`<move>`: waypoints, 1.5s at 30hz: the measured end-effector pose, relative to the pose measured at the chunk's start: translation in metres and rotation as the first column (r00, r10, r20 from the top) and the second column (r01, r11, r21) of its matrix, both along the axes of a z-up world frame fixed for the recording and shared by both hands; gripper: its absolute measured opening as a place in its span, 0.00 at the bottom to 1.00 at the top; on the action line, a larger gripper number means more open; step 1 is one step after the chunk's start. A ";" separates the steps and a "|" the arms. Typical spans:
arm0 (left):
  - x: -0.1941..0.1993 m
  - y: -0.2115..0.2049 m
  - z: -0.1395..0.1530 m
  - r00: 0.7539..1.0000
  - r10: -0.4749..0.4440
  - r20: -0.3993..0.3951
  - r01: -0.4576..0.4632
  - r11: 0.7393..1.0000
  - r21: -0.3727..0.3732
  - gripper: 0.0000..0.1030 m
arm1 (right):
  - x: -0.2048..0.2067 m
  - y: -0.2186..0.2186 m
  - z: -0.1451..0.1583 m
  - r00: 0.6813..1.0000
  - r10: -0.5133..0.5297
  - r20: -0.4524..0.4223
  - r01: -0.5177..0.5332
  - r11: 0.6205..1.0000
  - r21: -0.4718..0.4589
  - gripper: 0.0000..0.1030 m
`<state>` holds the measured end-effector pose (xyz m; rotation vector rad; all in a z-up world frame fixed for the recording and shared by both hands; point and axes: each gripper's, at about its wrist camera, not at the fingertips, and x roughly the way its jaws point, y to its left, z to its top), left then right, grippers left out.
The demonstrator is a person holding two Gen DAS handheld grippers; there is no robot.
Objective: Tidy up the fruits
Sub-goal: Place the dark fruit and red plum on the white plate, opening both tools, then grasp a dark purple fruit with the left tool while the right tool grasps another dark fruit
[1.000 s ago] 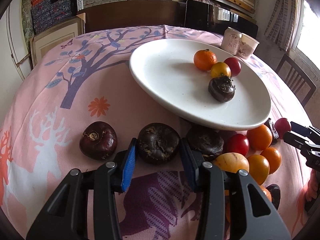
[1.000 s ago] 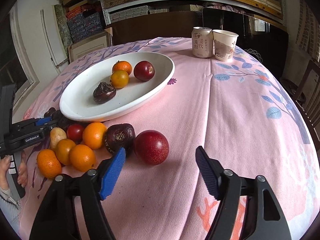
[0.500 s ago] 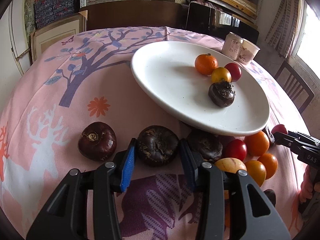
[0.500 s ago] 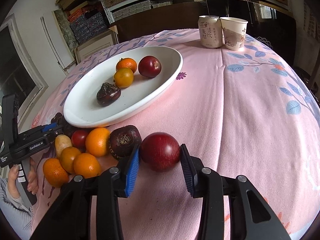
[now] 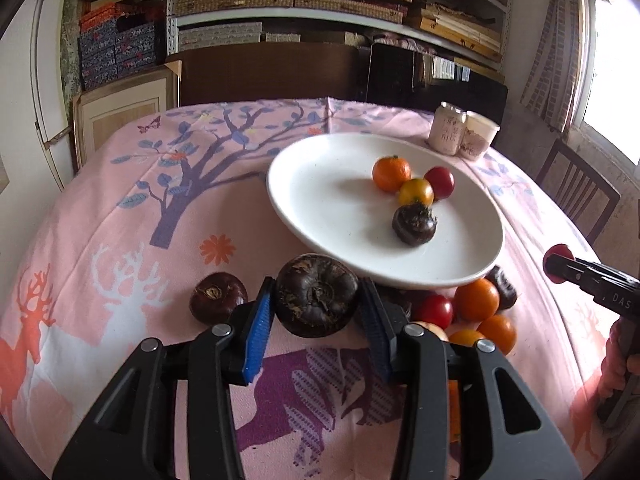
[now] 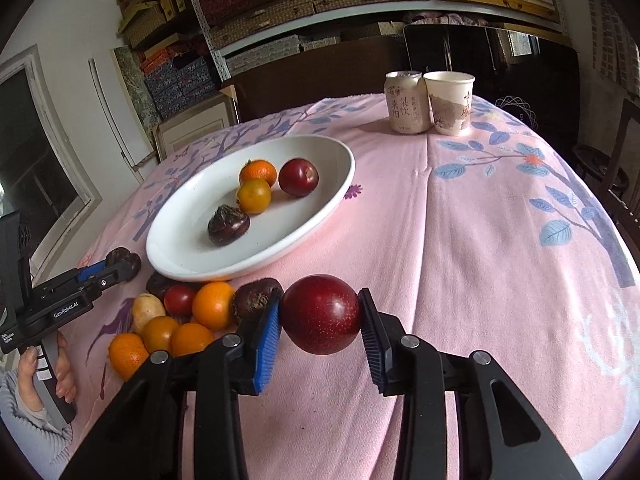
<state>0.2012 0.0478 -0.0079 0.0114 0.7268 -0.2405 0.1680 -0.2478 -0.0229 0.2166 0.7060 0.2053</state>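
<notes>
Dark-brown water chestnut (image 5: 317, 295) clamped between left gripper (image 5: 318, 320) pads, held off the pink tablecloth (image 5: 120, 216), just in front of the white plate (image 5: 320, 184) rim. Red plum (image 6: 321, 314) pinched in right gripper (image 6: 320, 330), also lifted, beside the loose fruit pile (image 6: 176, 320). Plate carries a mandarin (image 6: 258, 173), yellow-orange fruit (image 6: 253, 196), plum (image 6: 298, 177), chestnut (image 6: 228, 225). Can (image 6: 404, 102) and paper cup (image 6: 449, 102) at far edge.

On the white plate (image 6: 320, 208) lie four fruits. Beside its near edge, on the table (image 6: 480, 240), I count about nine more, perhaps ten. One can (image 6: 406, 102) and one paper cup (image 6: 450, 102) stand at the far edge.
</notes>
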 end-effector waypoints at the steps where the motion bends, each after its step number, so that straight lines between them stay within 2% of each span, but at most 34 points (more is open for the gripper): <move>1: 0.003 -0.001 0.007 1.000 0.006 0.007 -0.006 1.000 -0.002 0.40 | 0.004 -0.001 0.006 1.000 0.006 0.009 -0.006 1.000 0.013 0.37; 6: 0.041 -0.020 0.024 1.000 -0.006 -0.019 0.005 1.000 -0.017 0.41 | 0.042 0.014 0.029 0.999 0.036 -0.007 -0.036 0.999 0.022 0.37; 11: 0.072 -0.040 0.011 0.999 -0.005 -0.054 0.003 0.999 -0.042 0.41 | 0.078 0.035 0.019 0.998 0.051 -0.039 -0.050 0.999 0.016 0.39; 13: 0.076 -0.043 0.002 0.998 -0.010 -0.063 0.008 0.999 -0.034 0.55 | 0.084 0.037 0.012 0.998 0.045 -0.043 -0.045 0.999 0.012 0.42; 16: 0.075 -0.042 -0.005 0.998 -0.016 -0.053 0.015 1.000 -0.005 0.65 | 0.082 0.031 0.012 0.999 0.040 -0.033 -0.040 0.999 0.002 0.44; 19: 0.070 -0.034 -0.005 0.998 -0.013 -0.058 0.012 1.000 -0.019 0.68 | 0.072 0.022 0.015 1.000 0.021 -0.010 -0.021 0.999 0.031 0.52; 21: 0.065 -0.027 -0.005 0.999 0.006 -0.054 -0.007 1.000 -0.014 0.70 | 0.065 0.020 0.014 1.000 0.010 0.001 -0.010 1.000 0.018 0.55; 24: 0.054 -0.013 -0.002 0.998 0.065 -0.027 -0.065 0.998 -0.003 0.88 | 0.054 0.024 0.012 1.000 0.019 0.009 -0.019 1.000 -0.019 0.58; 29: 0.034 0.024 0.000 0.987 0.161 -0.028 -0.161 0.987 -0.021 0.90 | 0.036 0.031 0.004 0.999 0.034 0.006 -0.033 0.995 -0.096 0.66; 35: 0.023 0.058 -0.012 0.964 0.250 -0.096 -0.256 0.965 -0.059 0.91 | 0.024 0.026 0.002 1.000 0.019 0.004 -0.019 0.996 -0.087 0.73; 43: 0.034 0.044 -0.033 0.954 0.272 -0.123 -0.262 0.961 0.093 0.91 | 0.021 0.027 -0.002 0.999 0.026 -0.019 -0.028 0.995 -0.094 0.74; 45: 0.037 0.044 -0.037 0.954 0.270 -0.132 -0.258 0.961 0.104 0.91 | 0.021 0.029 -0.004 0.999 0.032 -0.025 -0.035 0.994 -0.103 0.74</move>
